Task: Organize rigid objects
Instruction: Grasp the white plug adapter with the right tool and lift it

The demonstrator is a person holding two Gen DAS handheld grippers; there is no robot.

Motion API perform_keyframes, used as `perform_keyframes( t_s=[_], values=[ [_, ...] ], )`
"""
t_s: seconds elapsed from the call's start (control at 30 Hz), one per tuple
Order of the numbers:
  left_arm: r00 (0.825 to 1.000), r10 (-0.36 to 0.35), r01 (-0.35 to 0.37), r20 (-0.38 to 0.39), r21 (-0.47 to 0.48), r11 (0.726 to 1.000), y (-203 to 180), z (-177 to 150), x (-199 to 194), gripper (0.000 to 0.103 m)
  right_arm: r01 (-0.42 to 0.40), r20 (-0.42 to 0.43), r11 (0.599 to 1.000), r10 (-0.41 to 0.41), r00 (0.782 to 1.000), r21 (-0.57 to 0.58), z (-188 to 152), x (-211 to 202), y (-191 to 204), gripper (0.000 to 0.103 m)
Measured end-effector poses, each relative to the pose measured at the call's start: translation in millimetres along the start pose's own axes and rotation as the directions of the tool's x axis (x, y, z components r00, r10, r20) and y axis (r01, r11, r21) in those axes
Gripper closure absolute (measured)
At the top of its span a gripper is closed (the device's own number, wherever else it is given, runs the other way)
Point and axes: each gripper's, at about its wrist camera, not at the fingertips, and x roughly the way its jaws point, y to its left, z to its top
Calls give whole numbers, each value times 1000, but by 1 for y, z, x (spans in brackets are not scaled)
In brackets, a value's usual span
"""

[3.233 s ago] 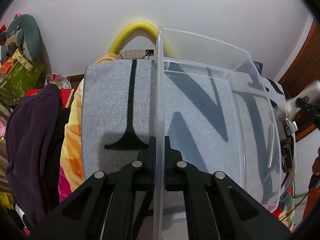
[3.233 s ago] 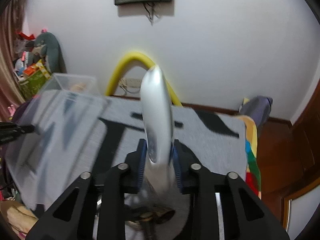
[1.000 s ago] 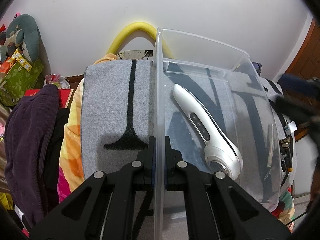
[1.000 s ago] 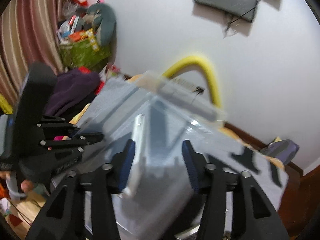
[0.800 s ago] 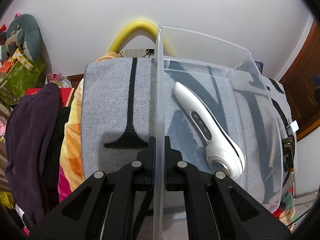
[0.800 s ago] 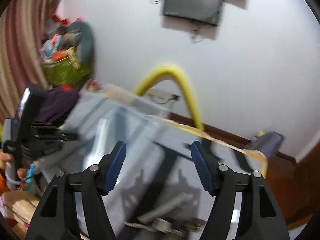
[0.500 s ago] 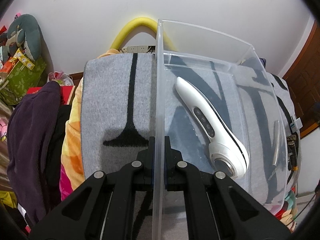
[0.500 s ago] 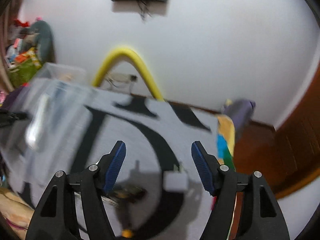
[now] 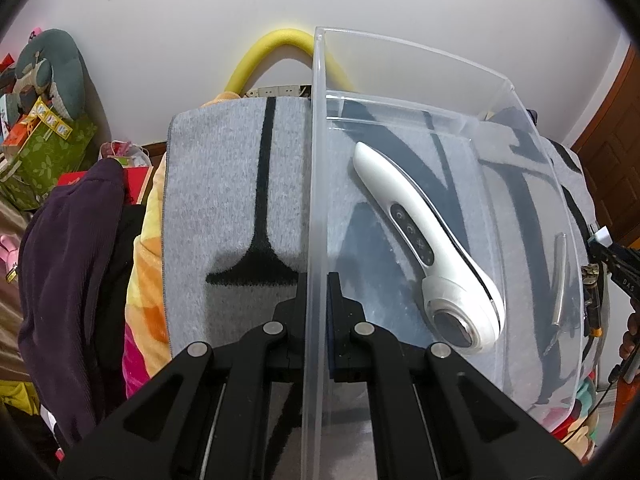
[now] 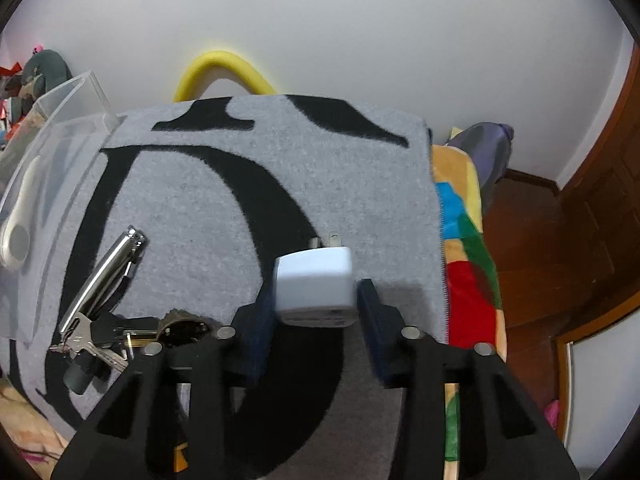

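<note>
My left gripper (image 9: 318,300) is shut on the near wall of a clear plastic bin (image 9: 516,92) standing on a grey and black blanket (image 9: 224,200). A white handheld device (image 9: 424,240) lies inside the bin. In the right wrist view my right gripper (image 10: 316,300) is open, its fingers on either side of a white plug adapter (image 10: 316,288) lying on the blanket (image 10: 280,160). A silver metal tool (image 10: 104,276) and a bunch of keys (image 10: 92,344) lie to its left. The bin (image 10: 60,120) with the white device (image 10: 16,224) shows at far left.
A yellow foam tube (image 9: 280,48) arches against the white wall behind the blanket. A dark purple garment (image 9: 68,264) and a colourful quilt (image 10: 468,248) hang at the blanket's edges. A wooden door (image 10: 592,208) stands at right.
The right gripper let go of the white device in the bin, swung right away from it and came down around the white adapter. The left gripper kept its hold on the bin wall.
</note>
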Motion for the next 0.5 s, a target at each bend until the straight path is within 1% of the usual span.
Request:
perform_keyframes(
  t_s=[0.13,0.27,0.33,0.43,0.5],
  values=[
    [1000,-2,2,0,1,1000,0,0,0,98,-4,34,1000,5,999,-24,2,-10,8,67],
    [1000,-4,4,1,0,1000,0,0,1,98,-41,91,998,45,995,-47,15,-34,29,67],
    [1000,-7,7,1,-1,1000,0,0,1,98,-65,133,995,74,988,-72,26,-49,43,67],
    [1000,-9,9,1,1,1000,0,1,1,98,-117,187,987,137,973,-114,42,-70,69,67],
    [1000,-9,9,2,1,1000,0,1,1,98,-157,214,976,187,959,-150,53,-84,92,67]
  ],
)
